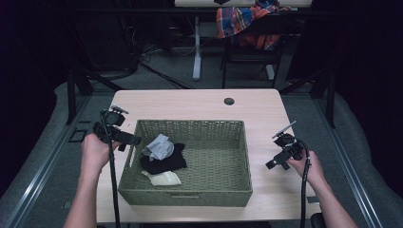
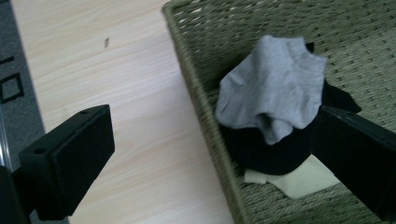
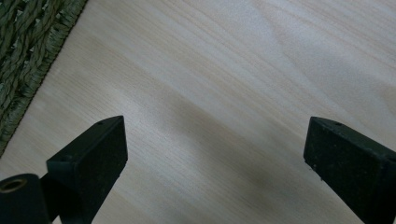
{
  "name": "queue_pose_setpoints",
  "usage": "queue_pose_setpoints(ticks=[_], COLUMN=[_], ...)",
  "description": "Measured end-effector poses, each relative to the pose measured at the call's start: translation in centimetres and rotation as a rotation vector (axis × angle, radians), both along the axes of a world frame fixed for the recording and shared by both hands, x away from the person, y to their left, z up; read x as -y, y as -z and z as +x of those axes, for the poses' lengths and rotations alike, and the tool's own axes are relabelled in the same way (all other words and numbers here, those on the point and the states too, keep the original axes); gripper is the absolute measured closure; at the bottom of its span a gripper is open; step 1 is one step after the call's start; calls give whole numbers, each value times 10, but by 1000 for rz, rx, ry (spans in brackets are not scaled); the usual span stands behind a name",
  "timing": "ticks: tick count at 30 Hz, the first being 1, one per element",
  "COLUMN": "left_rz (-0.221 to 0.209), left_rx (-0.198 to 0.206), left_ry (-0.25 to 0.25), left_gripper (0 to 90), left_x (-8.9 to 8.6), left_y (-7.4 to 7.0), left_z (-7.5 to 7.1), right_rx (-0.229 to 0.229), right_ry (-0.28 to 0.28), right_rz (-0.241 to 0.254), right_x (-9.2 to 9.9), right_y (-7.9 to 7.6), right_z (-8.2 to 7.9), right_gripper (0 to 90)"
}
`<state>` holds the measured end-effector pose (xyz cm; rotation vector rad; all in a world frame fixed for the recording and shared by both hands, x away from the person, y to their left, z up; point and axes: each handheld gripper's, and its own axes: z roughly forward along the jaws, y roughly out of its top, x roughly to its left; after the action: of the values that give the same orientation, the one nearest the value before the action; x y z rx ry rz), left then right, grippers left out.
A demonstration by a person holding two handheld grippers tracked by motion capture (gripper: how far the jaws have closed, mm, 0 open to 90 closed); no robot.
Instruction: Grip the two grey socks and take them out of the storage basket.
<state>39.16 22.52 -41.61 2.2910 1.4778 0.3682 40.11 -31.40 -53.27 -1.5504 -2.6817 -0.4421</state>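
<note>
Left gripper (image 1: 129, 141) hovering at the woven basket's (image 1: 190, 196) nine o'clock rim, jaws spread wide and holding nothing, straddling the wall with one jaw over bare tabletop (image 2: 116, 84) and the other over the clothing inside. Pointing toward a grey sock (image 2: 273, 88), soft, rumpled knit, lying on top of a black garment (image 2: 261, 149), itself partly covering a pale cream cloth (image 2: 289, 182); the whole pile sitting in the basket's nine o'clock half. Right gripper (image 1: 278, 160) waiting at three o'clock, well apart from the basket, jaws likewise wide open and empty above smooth light woodgrain. Judging this as the reach before a pick-up: next move probably calling for dipping over the rim and closing on a raised fold of the grey sock without snagging the coarse olive-green weave.
</note>
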Motion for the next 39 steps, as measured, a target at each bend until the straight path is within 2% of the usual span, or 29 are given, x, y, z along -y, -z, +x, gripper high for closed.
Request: queue_pose_setpoints(ticks=[3,5,10,11,12,15,16,19,20,21,22,23,24,27,29,30,34,38,39], left_rz=[-16,-8,6,8,11,25,30,36,37,43,46,48,50,67,68,73,77,75,76], left_rx=[-2,-15,-32,-35,-39,-51,-58,-72,-84,-94,-105,-117,-125,-142,-139,-141,-139,-130,-130], left_ry=[46,75,105,106,111,124,131,158,166,170,179,185,186,194,206,213,221,212,214], left_gripper=[2,3,26,77,77,206,206,303,349,354,373,415,421,508,585,624,758,813,823], left_x=[14,23,35,37,38,41,42,44,45,46,47,48,48,50,51,51,53,53,53], left_y=[2,5,12,14,15,22,23,31,34,36,39,42,44,48,52,53,54,51,50], left_z=[6,12,20,21,22,23,23,24,25,26,27,27,28,29,29,29,27,26,25], right_rx=[-24,-19,-16,-17,-17,-19,-19,-22,-22,-22,-8,-4,-4,-28,-23,-7,-8,-24,-24], right_ry=[-34,-25,-19,-20,-20,-21,-21,-23,-23,-23,1,1,1,-24,-19,2,1,-30,-22], right_rz=[-22,-15,-18,-18,-18,-20,-20,-17,-18,-19,-3,-8,-8,-29,-24,-9,-6,-24,-20], right_x=[1,1,2,2,2,2,2,2,1,1,0,0,0,1,1,0,0,1,1], right_y=[-2,-1,-1,-1,-1,0,0,0,0,0,2,2,2,0,0,2,1,-1,-1], right_z=[2,2,2,2,2,2,2,2,2,2,1,1,1,3,2,1,1,2,2], right_gripper=[59,60,60,60,60,60,60,60,60,60,60,60,60,60,61,61,61,62,62])
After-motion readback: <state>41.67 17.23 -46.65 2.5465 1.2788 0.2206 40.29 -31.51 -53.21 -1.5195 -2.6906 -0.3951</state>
